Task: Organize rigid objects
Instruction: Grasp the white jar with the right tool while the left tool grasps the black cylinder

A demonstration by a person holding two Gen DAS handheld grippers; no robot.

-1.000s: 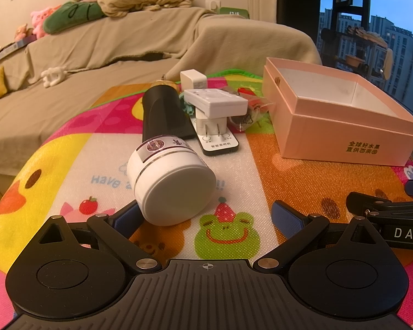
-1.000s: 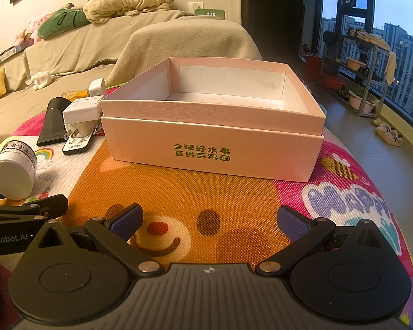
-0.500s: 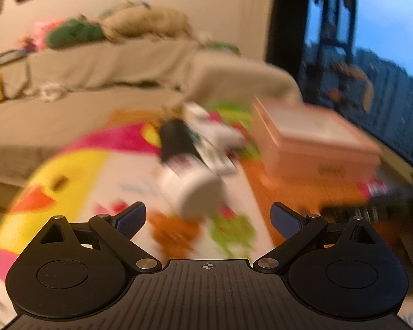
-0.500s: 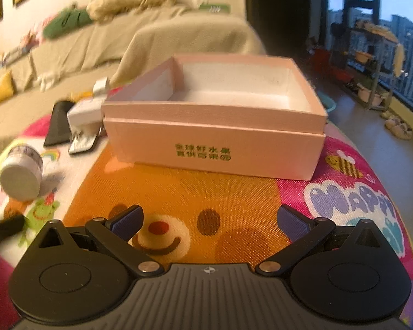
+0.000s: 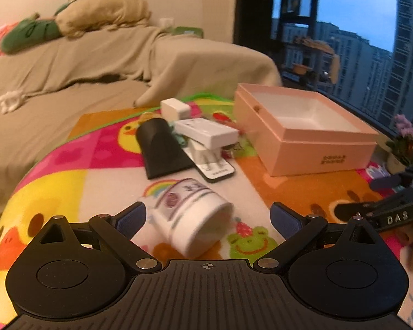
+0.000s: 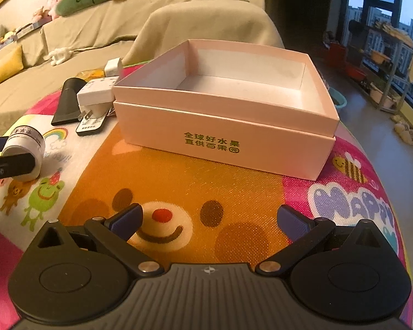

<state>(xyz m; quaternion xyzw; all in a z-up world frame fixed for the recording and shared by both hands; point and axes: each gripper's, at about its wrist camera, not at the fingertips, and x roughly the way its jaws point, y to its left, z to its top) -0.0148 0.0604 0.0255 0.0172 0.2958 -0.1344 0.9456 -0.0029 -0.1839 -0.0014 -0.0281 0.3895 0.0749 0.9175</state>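
A white jar (image 5: 192, 214) lies on its side on the colourful mat, between the open fingers of my left gripper (image 5: 208, 217); neither finger presses it. It also shows in the right wrist view (image 6: 24, 148), with a left finger in front of it. Behind it lie a black nozzle (image 5: 162, 148), a white power adapter (image 5: 206, 134), a remote (image 5: 214, 169) and a small white charger (image 5: 174, 108). The open pink box (image 5: 316, 154) stands empty at the right, also in the right wrist view (image 6: 223, 137). My right gripper (image 6: 210, 220) is open and empty before the box.
The mat (image 6: 179, 187) covers a rounded table. A beige covered sofa (image 5: 96, 63) with cushions stands behind. A window with a shelf rack (image 6: 385, 55) is at the right. A flower pot (image 5: 407, 145) stands beyond the table's right edge.
My left gripper swung fast, rose and moved in around the jar, which now lies between its fingers. My right gripper rose a little and looks more down on the box.
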